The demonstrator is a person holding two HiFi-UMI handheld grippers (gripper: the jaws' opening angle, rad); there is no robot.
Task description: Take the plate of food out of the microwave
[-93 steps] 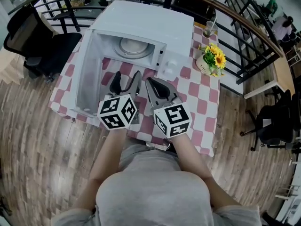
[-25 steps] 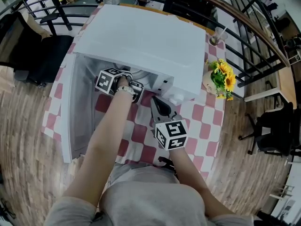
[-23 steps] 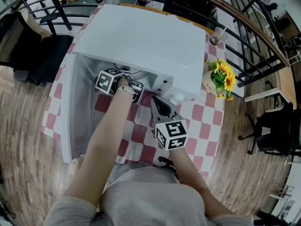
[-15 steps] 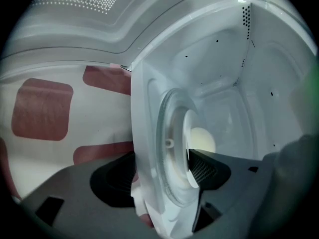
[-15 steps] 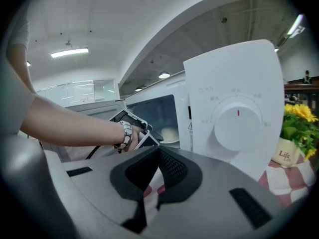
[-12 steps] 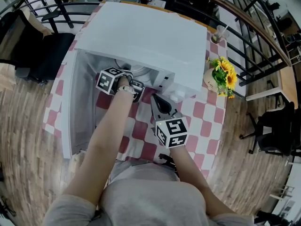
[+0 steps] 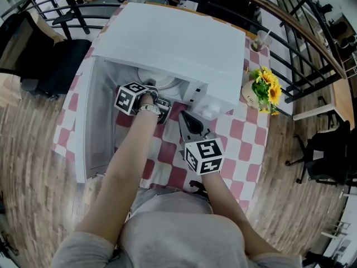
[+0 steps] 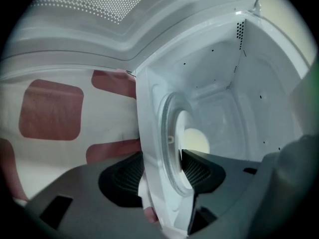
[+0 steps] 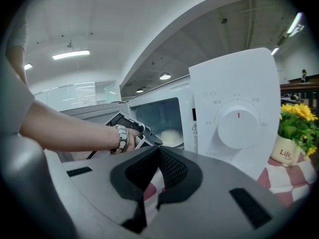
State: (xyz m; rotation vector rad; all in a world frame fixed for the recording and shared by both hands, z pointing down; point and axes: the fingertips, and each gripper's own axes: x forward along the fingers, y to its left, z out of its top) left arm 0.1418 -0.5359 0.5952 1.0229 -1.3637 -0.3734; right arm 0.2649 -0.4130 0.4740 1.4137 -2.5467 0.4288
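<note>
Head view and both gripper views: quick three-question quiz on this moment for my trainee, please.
1. True or false: the white microwave is shut.
2. Multiple choice: the right gripper has its jaws A) together and empty; B) holding a fork; C) holding a spoon.
3. Short answer: which gripper is at the cavity where the white plate with pale round food sits?
Key: 1 false; 2 A; 3 the left gripper, whose jaws have just been closing with the plate's edge between them.

Left gripper (image 8: 162, 161): jaws just closing, plate (image 8: 172, 128) rim between them. Pale food (image 8: 197, 139) beyond right jaw; checked cloth (image 8: 50, 108) beyond left.
</note>
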